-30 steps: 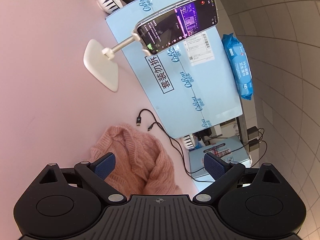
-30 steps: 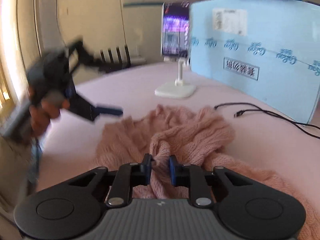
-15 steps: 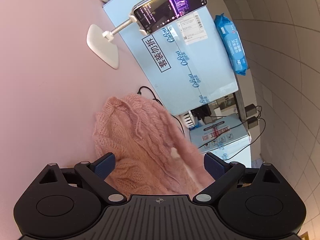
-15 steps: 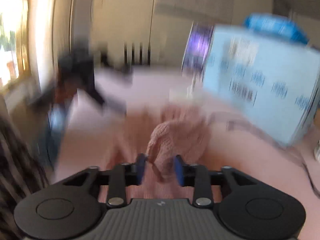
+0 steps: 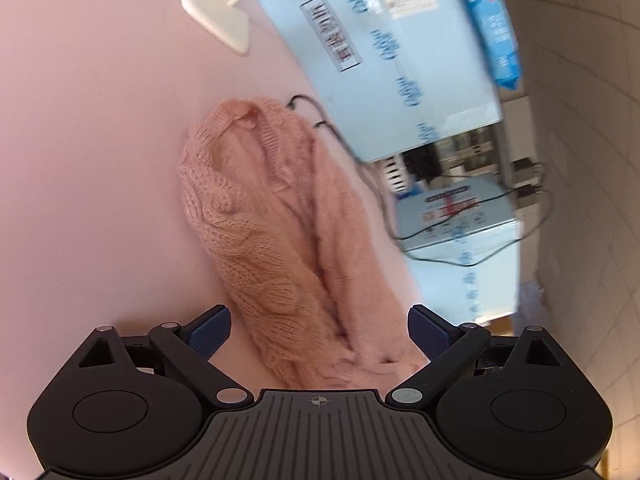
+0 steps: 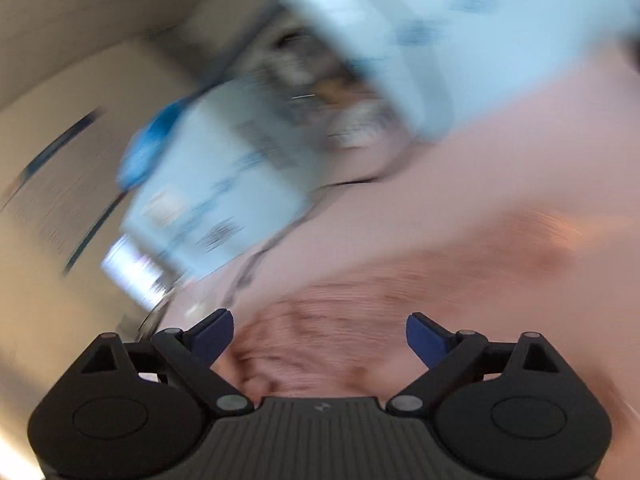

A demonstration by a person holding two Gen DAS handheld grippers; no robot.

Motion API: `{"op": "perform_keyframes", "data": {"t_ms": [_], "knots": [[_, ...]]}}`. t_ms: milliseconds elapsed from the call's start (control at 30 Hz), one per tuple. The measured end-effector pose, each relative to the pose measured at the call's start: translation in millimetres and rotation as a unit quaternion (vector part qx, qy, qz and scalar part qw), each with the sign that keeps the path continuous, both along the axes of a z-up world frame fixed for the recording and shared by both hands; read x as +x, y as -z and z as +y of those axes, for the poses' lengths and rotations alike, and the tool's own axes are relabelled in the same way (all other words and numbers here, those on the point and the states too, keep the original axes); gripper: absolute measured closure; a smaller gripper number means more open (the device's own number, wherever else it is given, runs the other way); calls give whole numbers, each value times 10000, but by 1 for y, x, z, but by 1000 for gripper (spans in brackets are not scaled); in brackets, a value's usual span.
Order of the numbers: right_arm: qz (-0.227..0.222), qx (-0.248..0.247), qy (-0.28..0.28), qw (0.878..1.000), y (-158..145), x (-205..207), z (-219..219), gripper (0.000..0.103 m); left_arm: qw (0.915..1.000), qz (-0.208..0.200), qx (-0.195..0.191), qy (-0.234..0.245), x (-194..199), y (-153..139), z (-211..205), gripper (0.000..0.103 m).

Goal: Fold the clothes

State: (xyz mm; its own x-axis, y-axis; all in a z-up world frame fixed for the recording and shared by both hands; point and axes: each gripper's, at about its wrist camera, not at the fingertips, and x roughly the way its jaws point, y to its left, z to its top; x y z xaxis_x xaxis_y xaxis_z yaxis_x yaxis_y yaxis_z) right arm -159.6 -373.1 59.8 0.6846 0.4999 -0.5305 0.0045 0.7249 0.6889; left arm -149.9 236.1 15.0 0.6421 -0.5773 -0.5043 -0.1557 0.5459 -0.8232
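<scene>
Fuzzy cable-knit pink sweater (image 5: pixel 280 216) lies elongated on smooth pink tabletop (image 5: pixel 100 140)

One sweater, two sets of tongs, and a small handful of other things on my table.

From my left wrist view I count one pink knitted sweater (image 5: pixel 280 216) lying on one pink table (image 5: pixel 88 140), one white phone stand (image 5: pixel 218 14), one large light-blue box (image 5: pixel 400 60) with one blue wipes packet (image 5: pixel 490 24) on it, one smaller light-blue box (image 5: pixel 456 212), and two black cable plugs (image 5: pixel 308 112) beside the sweater's collar. I have two tongs: the left tongs (image 5: pixel 319 328) and the right tongs (image 6: pixel 319 334), each with two blue pads. The right wrist view is too smeared to count more.
</scene>
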Motion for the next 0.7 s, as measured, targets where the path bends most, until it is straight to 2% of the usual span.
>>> {"op": "perform_keyframes", "data": {"t_ms": [67,133,200,267,367,400,433,500,533,600,667,700], "knots": [[346,-115,902,9953,12,-12,-25,8,9998,-48,210,-7,7,-3,-10,6],[527,-357,1634,9845,23,-17,-42,7,9993,-91,360,-3,13,-4,-16,6],[525,-553,2134,9740,33,-14,-52,7,9984,-136,547,19,19,-6,-22,7],[345,-558,2236,9725,39,-6,-55,5,9965,-226,803,81,23,-9,-28,8],[52,-467,1861,9814,45,23,-44,4,9918,-368,1222,63,20,-12,-35,19],[-53,-537,1688,9842,47,36,-38,8,9897,-380,1379,19,18,-13,-37,32],[-100,-680,1562,9853,47,48,-31,33,9869,-390,1562,-36,15,-13,-38,52],[28,-1239,1490,9810,43,65,-19,96,9862,-284,1622,-152,13,-11,-32,73],[35,-1370,1497,9792,40,72,-16,98,9884,-191,1495,-181,12,-10,-26,80],[-251,-1230,1692,9776,32,73,-21,98,9915,-79,1277,-244,7,-10,-13,82],[-570,-1339,1985,9692,26,69,-27,97,9917,-108,1233,-341,1,-12,-4,82],[-577,-1403,2053,9669,28,70,-29,95,9915,-103,1235,-382,-2,-13,0,82]]}}
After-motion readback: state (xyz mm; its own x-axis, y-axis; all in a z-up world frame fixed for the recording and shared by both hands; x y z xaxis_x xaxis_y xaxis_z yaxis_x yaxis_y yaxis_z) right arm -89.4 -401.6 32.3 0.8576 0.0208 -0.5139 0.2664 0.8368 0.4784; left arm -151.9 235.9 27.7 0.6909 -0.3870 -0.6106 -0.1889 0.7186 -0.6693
